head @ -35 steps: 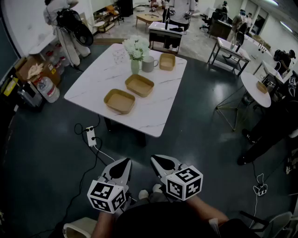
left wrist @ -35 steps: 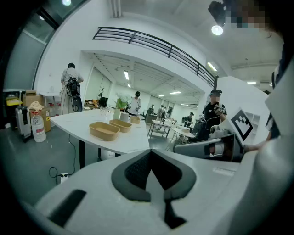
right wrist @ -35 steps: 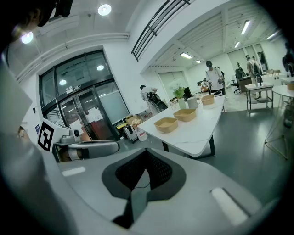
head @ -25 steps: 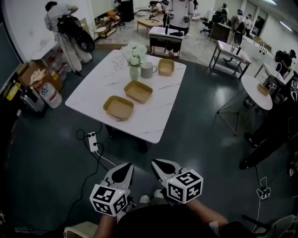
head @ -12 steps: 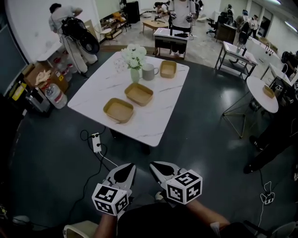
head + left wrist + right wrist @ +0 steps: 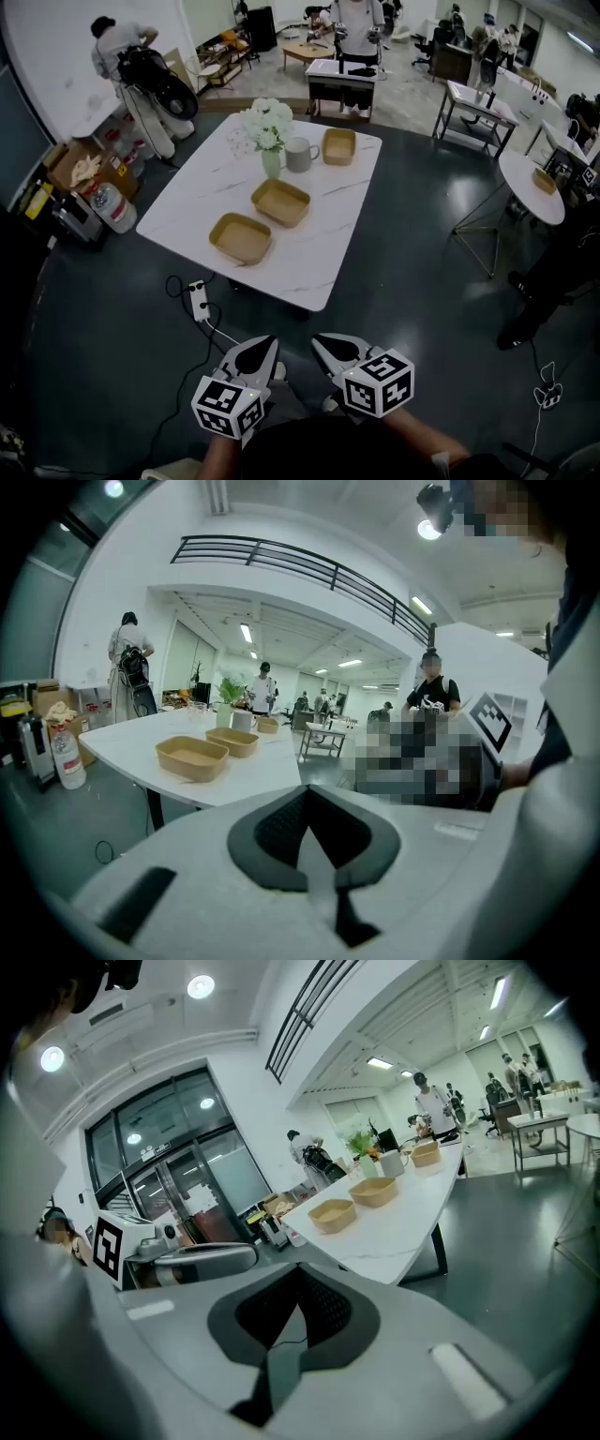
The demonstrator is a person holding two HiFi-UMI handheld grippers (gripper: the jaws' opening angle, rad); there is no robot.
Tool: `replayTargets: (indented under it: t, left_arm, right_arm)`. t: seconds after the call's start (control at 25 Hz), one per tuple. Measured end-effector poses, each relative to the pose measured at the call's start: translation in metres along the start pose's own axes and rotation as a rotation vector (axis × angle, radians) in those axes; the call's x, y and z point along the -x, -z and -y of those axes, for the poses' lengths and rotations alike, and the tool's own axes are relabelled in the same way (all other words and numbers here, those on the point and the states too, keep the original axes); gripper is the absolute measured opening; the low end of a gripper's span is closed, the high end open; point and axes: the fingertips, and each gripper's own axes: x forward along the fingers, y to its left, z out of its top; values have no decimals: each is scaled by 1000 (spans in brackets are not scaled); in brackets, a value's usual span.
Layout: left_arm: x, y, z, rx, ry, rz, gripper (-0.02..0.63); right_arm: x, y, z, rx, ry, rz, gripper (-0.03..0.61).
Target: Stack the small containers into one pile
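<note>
Approaching stage, nothing yet stacked; entries as follows.

- Left tongs [image 6: 256, 355]: closed together, nothing between them, held low in front of the body, well apart from the table [image 6: 323, 246].
- Right tongs [image 6: 335, 349]: closed together, likewise empty, just beside the left pair.
- Near container [image 6: 241, 237]: brown open tray, lying alone close to the table's near-left edge.
- Middle container [image 6: 280, 202]: same kind, near the first but not touching it.
- Far container [image 6: 338, 146]: apparently smaller and squarer, at the far end, just beside a mug [image 6: 300, 155] and near a vase of flowers [image 6: 268, 131].

Handling, judged: thin paper-like walls, very light, somewhat bendy, liable to skid on the smooth white top when nudged. Best taken by pinching one side wall at the rim, mid-length, gently enough not to crease it. Smaller tray probably best placed last, inside the others.

Edges and room: right half of the table bare, good ground for the pile. Little margin behind the near tray at the table edge, so lifting preferred to pushing. Care needed by the mug and vase when reaching for the far tray. Power strip [image 6: 200, 300] and its cable on the floor [image 6: 112, 319] by the near corner, a hazard underfoot.
</note>
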Motion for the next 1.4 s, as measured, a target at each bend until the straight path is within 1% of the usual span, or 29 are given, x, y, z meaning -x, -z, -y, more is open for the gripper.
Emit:
replayTargets:
  t: [0.2, 0.36, 0.64, 0.8, 0.96, 1.08, 1.24, 1.4]
  left_arm:
    - [-18, -11, -26, -13, 48, 1, -6]
    - [-26, -22, -60, -37, 80, -15, -6]
    - [-39, -34, -122, -49, 117, -47, -6]
    - [-47, -36, -150, -71, 139, -72, -5]
    - [-50, -37, -176, -80, 163, -86, -6]
    - [-52, -40, -190, -81, 185, -90, -6]
    - [-54, -42, -207, -86, 211, -105, -6]
    - [-62, -44, -214, -83, 226, -118, -6]
  right_arm:
    - [-25, -17, 16, -16, 63, 23, 1]
    - [-58, -31, 19, -36, 108, 36, 1]
    - [-110, -44, 25, -74, 181, 26, 2]
    - [-134, -49, 28, -96, 223, 24, 1]
    - [-158, -56, 29, -113, 271, 45, 1]
    - [-172, -61, 30, -127, 302, 58, 2]
    - [-186, -65, 29, -142, 323, 64, 2]
    - [-189, -65, 35, -150, 344, 57, 1]
